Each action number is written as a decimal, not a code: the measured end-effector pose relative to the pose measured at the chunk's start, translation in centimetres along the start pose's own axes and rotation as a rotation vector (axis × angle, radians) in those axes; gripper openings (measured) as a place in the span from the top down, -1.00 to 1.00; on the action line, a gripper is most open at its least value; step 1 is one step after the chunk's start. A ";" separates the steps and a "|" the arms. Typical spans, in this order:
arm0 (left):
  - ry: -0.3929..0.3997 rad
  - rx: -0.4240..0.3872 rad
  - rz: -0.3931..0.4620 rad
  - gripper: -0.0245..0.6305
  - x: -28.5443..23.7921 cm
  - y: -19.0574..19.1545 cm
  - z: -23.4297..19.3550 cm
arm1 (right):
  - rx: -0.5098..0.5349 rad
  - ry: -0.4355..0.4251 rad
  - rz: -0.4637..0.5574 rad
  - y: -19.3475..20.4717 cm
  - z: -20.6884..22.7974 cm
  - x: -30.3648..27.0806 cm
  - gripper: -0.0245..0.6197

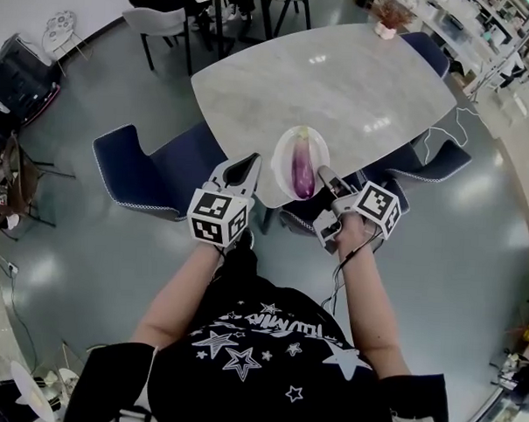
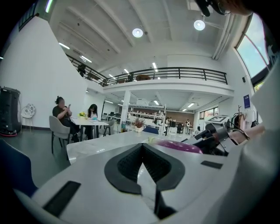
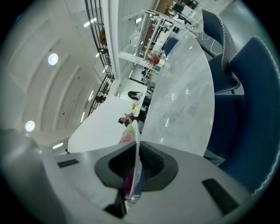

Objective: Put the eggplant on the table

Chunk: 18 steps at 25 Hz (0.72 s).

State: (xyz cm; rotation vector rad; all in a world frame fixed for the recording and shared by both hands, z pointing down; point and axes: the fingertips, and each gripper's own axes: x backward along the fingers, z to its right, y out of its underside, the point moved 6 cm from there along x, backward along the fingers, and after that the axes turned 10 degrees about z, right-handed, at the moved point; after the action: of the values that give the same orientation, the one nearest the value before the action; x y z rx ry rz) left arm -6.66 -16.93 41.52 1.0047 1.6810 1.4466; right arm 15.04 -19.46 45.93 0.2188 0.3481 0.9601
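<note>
A purple eggplant [image 1: 300, 168] lies on a white plate [image 1: 312, 134] held over the near edge of the marble table [image 1: 340, 78]. My left gripper [image 1: 251, 168] is shut on the plate's left rim, and my right gripper [image 1: 323, 176] is shut on its right rim. In the left gripper view the jaws [image 2: 143, 153] pinch the thin white plate [image 2: 146, 181]; the eggplant [image 2: 177, 145] shows beyond, with the right gripper [image 2: 210, 138] behind it. In the right gripper view the jaws [image 3: 136, 153] clamp the plate [image 3: 137, 133] edge-on, with the eggplant [image 3: 126, 137] on its left and the table [image 3: 183, 109] ahead.
Blue chairs stand round the table: one at the left [image 1: 135, 169], one at the right [image 1: 442, 157], one at the far end [image 1: 429, 47]. A vase of flowers [image 1: 391, 14] sits on the table's far end. People [image 2: 65, 116] sit at another table further off.
</note>
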 end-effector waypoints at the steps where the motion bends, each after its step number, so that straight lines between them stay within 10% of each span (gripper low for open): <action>1: 0.007 0.002 0.000 0.90 -0.8 -0.2 -0.8 | 0.001 0.005 0.008 -0.3 -0.2 -0.9 0.86; 18: 0.181 0.047 -0.052 0.90 -16.3 -1.2 -16.2 | -0.035 0.136 0.157 -4.6 -0.7 -17.9 0.86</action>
State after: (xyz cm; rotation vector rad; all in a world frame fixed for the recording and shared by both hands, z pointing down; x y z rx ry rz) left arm -13.56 -38.81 42.88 0.8696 1.8643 1.5073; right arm 8.90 -36.86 47.18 0.1511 0.4431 1.1379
